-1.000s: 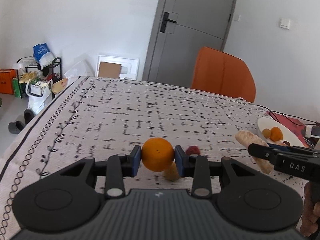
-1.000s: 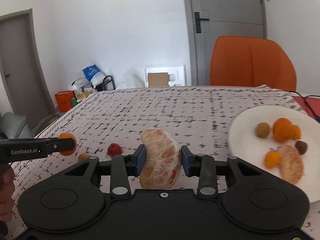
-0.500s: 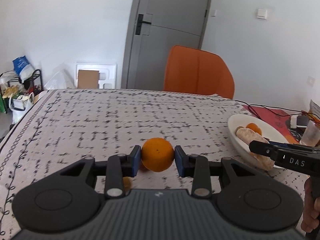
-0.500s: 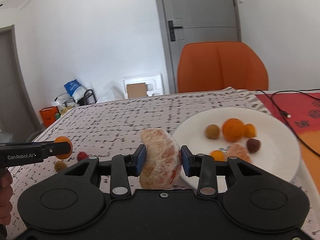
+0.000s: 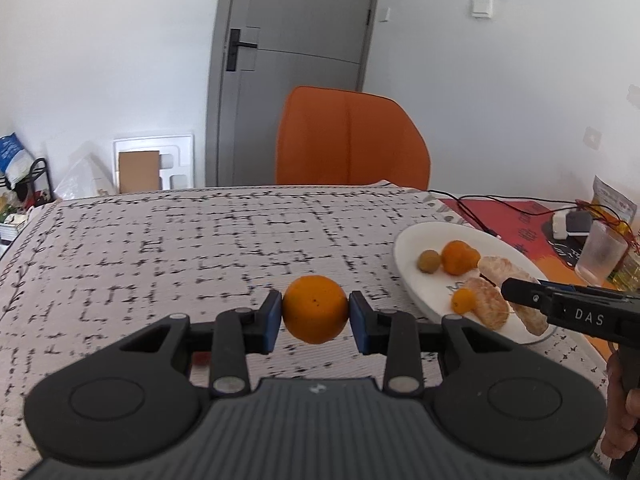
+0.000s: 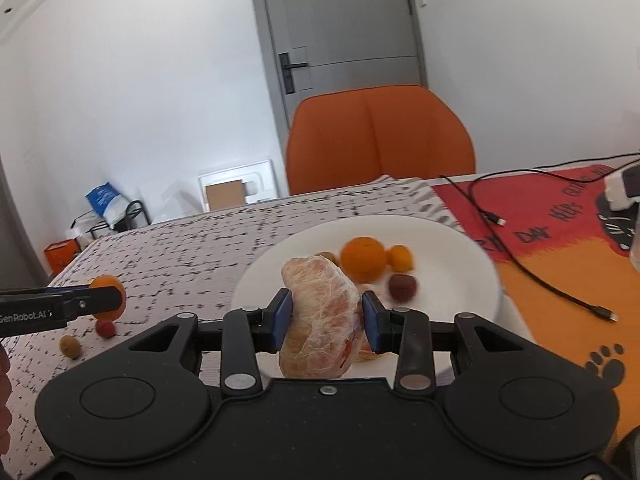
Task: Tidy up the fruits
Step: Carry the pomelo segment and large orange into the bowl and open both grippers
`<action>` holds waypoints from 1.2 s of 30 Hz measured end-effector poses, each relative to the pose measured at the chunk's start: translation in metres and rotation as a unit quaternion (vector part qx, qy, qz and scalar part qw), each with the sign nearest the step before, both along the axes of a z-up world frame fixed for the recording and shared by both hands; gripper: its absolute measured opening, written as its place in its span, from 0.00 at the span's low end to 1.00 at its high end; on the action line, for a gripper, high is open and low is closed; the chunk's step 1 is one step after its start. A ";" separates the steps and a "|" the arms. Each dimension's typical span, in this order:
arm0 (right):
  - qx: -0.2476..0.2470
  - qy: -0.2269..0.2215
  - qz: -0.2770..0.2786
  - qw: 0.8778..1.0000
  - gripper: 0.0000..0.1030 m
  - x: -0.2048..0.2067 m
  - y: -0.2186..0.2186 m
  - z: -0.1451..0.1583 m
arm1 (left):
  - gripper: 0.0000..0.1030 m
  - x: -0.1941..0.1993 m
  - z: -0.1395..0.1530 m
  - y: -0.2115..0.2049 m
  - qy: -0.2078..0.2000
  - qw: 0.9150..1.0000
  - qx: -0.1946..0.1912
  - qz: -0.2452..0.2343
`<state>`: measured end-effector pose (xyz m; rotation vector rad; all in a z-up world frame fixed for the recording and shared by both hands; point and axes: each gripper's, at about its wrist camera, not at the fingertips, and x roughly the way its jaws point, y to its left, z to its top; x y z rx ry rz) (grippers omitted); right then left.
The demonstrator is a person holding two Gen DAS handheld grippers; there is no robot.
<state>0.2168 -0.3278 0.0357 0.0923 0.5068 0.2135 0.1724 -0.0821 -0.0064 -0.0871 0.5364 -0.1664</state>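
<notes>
Two grips loaded. Left gripper (image 5: 315, 316): jaws narrowed onto a whole orange (image 5: 315, 309), held above the patterned bench (image 5: 160, 248). Right gripper (image 6: 326, 316): jaws clamped on a peeled citrus piece (image 6: 320, 316), over the near rim of the white plate (image 6: 460, 264), which carries other fruit.

One white plate (image 6: 472, 276) holds two peeled citrus segments (image 5: 486, 306), one orange (image 6: 362, 259), two small orange fruits (image 6: 400, 258), one dark red fruit (image 6: 402, 286) and one olive-brown fruit (image 5: 429, 260). Left, on the one tablecloth (image 5: 160, 248), lie one red fruit (image 6: 105, 329) and one brownish fruit (image 6: 70, 346). Far: one orange chair (image 5: 352, 136).
</notes>
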 end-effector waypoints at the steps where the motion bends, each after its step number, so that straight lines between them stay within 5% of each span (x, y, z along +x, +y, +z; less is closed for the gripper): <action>1: 0.001 0.000 -0.004 1.000 0.35 0.000 -0.003 -0.001 | 0.34 0.001 0.000 -0.003 0.000 1.000 0.001 -0.003; 22: 0.005 -0.008 -0.067 0.998 0.35 0.018 -0.053 -0.005 | 0.34 0.032 -0.002 -0.070 0.003 0.998 0.025 -0.056; 36: 0.008 -0.010 -0.059 0.998 0.50 0.007 -0.057 -0.009 | 0.34 0.049 -0.007 -0.089 0.013 0.997 0.031 -0.073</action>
